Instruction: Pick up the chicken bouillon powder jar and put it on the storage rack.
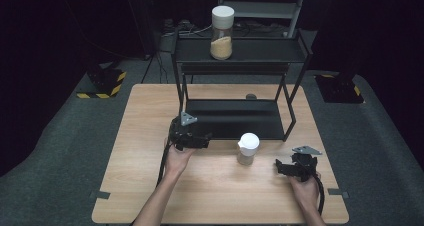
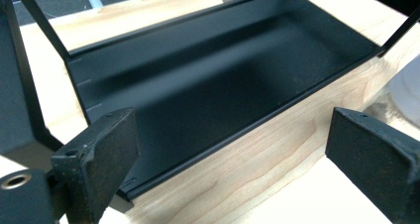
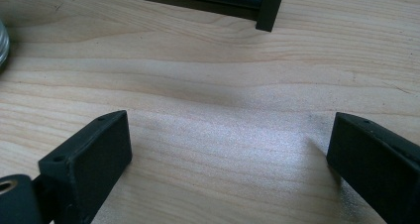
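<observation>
L gripper (image 1: 202, 138) jaws apart, empty, at rack (image 1: 235, 118) lower shelf front. R gripper (image 1: 285, 167) jaws apart, empty, on worktop (image 1: 150, 136). Jar (image 1: 248, 148) stands between them, unheld. One jar (image 1: 222, 32) on top shelf; second not yet placed, judging by layout.

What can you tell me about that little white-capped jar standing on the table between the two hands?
The small jar stands upright on the wooden table, just in front of the black shelf rack. Its white cap is on and has a small notch at one edge; the body below looks clear with pale contents. Nothing touches it but the table.
</observation>
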Tool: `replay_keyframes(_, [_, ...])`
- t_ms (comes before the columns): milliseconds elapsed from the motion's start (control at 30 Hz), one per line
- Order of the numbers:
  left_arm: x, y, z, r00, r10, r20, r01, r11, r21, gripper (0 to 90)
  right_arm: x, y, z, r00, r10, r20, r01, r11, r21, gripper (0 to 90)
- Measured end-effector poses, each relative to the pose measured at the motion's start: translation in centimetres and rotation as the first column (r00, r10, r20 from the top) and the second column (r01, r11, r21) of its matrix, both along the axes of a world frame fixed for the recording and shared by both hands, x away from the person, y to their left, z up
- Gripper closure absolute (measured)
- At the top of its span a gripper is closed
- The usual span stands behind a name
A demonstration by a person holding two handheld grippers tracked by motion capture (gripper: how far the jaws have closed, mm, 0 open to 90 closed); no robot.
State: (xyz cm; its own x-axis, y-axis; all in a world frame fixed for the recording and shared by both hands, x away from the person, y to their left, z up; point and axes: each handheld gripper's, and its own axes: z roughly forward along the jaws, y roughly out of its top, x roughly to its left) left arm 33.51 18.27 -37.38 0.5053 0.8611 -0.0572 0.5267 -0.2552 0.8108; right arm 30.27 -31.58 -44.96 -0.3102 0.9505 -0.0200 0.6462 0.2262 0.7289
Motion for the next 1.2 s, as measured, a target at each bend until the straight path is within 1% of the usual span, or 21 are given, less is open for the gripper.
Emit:
replay_keyframes(133, [-0.1,0.0,-0.6,0.9999,0.006,-0.011,-0.006,1.0,0.005,6.5,0.0,0.0,0.0,1.0,0.0,0.0,0.0,1.0,0.0,2.5])
replay_keyframes(167, [-0.1,0.0,-0.9,0.9998,0.007,-0.02,-0.006,0.9999,0.009,6.5,0.0,0.0,0.0,1.0,0.0,0.0,0.0,1.0,0.0,2.5])
replay_keyframes(200, [-0.1,0.0,-0.9,0.9998,0.007,-0.02,-0.006,0.9999,0.009,6.4,0.0,0.0,0.0,1.0,0.0,0.0,0.0,1.0,0.0,2.5])
replay_keyframes(333, [-0.1,0.0,-1.6,0.9994,0.006,-0.034,-0.006,1.0,-0.002,6.4,0.0,0.0,0.0,1.0,0.0,0.0,0.0,1.0,0.0,2.5])
replay_keyframes(600, [-0.1,-0.5,-3.1,0.9985,0.007,-0.053,-0.006,0.9999,0.015,6.0,0.0,0.0,0.0,1.0,-0.001,0.0,0.001,1.0,0.0,2.5])
replay_keyframes(633, [-0.1,-0.8,-3.6,0.9981,0.012,-0.061,-0.01,0.9997,0.02,6.0,0.0,0.0,0.0,1.0,-0.001,0.0,0.001,1.0,0.0,2.6])
replay_keyframes(700, [-0.1,-0.9,-3.8,0.998,0.012,-0.063,-0.01,0.9996,0.025,6.1,0.0,0.0,0.0,1.0,-0.001,0.0,0.001,1.0,0.0,2.6])
replay_keyframes(733, [-0.1,-1.0,-4.0,0.9977,0.014,-0.067,-0.012,0.9996,0.027,6.0,0.0,0.0,0.0,1.0,-0.001,0.0,0.001,1.0,0.0,2.6])
replay_keyframes(767, [0.0,-1.1,-4.4,0.9968,0.019,-0.078,-0.018,0.9996,0.02,6.0,0.0,0.0,0.0,1.0,-0.001,0.0,0.001,1.0,0.0,2.6])
replay_keyframes(800, [0.0,-1.1,-4.4,0.9968,0.019,-0.078,-0.018,0.9996,0.02,6.0,0.0,0.0,0.0,1.0,-0.001,0.0,0.001,1.0,0.0,2.6])
replay_keyframes(1000, [0.2,-1.7,-5.6,0.9942,0.033,-0.103,-0.03,0.9991,0.03,6.0,0.0,0.0,0.0,1.0,-0.001,0.0,0.001,1.0,0.0,2.6])
replay_keyframes(1033, [0.1,-1.8,-5.9,0.9936,0.038,-0.106,-0.036,0.999,0.026,6.1,0.0,0.0,0.0,1.0,-0.001,0.0,0.001,1.0,0.0,2.6])
replay_keyframes(1200, [0.1,-2.0,-6.6,0.9916,0.052,-0.118,-0.05,0.9985,0.022,6.5,0.0,0.0,0.0,1.0,-0.001,0.0,0.001,1.0,0.0,2.6])
